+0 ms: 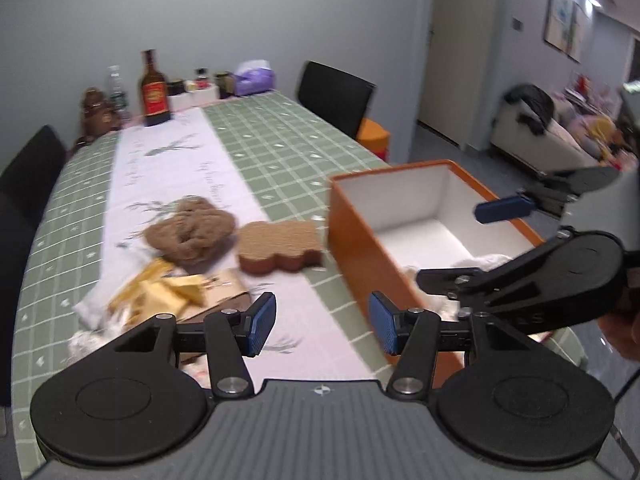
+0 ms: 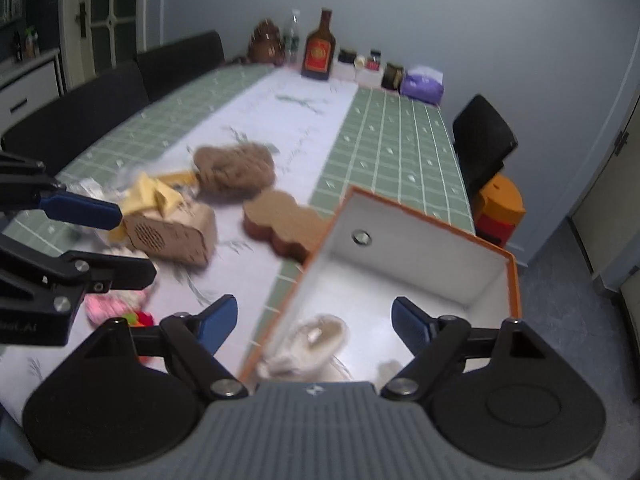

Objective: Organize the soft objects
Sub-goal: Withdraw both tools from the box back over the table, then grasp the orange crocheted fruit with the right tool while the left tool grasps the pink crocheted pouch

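Gathering the remaining soft items is best done with the left gripper (image 1: 322,324), spread and empty, lowered squarely onto the brown knit bundle (image 1: 190,229) beside the orange box (image 1: 356,240). The right gripper (image 2: 312,326), likewise spread, is held over the box; the pale item (image 2: 316,340) inside is blurred and cannot be identified.

Tabletop (image 1: 280,140): brown knit bundle (image 1: 190,229), brown sponge (image 1: 280,246), orange box (image 1: 404,232); left hand-held gripper (image 1: 322,320) jaws apart, empty.
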Available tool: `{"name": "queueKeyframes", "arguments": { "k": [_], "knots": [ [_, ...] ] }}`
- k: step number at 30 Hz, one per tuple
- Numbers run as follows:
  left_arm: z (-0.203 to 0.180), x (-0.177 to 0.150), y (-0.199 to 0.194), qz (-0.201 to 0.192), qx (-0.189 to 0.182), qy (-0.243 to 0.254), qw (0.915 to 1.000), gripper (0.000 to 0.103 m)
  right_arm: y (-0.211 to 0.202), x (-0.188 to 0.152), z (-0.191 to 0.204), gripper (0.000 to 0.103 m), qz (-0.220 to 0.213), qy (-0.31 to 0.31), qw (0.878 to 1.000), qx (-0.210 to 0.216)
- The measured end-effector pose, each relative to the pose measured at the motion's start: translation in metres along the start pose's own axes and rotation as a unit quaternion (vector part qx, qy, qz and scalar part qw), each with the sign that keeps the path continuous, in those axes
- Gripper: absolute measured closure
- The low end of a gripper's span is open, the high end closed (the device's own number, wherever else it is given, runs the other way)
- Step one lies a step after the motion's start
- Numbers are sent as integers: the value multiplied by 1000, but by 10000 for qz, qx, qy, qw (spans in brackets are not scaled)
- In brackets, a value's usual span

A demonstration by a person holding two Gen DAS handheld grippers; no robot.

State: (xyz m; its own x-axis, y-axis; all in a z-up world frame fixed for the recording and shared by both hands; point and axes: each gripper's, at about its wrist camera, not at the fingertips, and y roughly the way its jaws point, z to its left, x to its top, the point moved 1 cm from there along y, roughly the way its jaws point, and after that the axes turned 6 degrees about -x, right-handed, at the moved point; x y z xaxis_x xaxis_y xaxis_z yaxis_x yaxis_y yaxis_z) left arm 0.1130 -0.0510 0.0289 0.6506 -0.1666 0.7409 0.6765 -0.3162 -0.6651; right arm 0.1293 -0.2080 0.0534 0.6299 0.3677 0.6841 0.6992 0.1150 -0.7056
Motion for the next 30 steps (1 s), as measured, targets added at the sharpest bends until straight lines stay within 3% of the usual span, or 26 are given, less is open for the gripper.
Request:
{"name": "queueKeyframes", "arguments": {
  "k": [8, 14, 19, 24, 30],
  "knots": [
    [48, -41, -35, -598, 322, -876, 9938, 40, -3, -15, 62, 20, -640, 475, 9950, 595],
    [72, -87, -41, -1003, 685, -1414, 9825, 40, 11, -42, 109, 20, -987, 560, 9921, 535],
    [85, -123, -26, -1127, 680, -1640, 9776, 40, 32, -69, 137, 25, -971, 520, 9927, 482],
    [92, -145, -6, -802, 605, -1857, 9774, 39, 57, -83, 147, 35, -640, 518, 9950, 557],
    [110, -149, 7, -754, 462, -2639, 9605, 34, 73, -91, 152, 38, -479, 557, 9952, 648]
  ]
}}
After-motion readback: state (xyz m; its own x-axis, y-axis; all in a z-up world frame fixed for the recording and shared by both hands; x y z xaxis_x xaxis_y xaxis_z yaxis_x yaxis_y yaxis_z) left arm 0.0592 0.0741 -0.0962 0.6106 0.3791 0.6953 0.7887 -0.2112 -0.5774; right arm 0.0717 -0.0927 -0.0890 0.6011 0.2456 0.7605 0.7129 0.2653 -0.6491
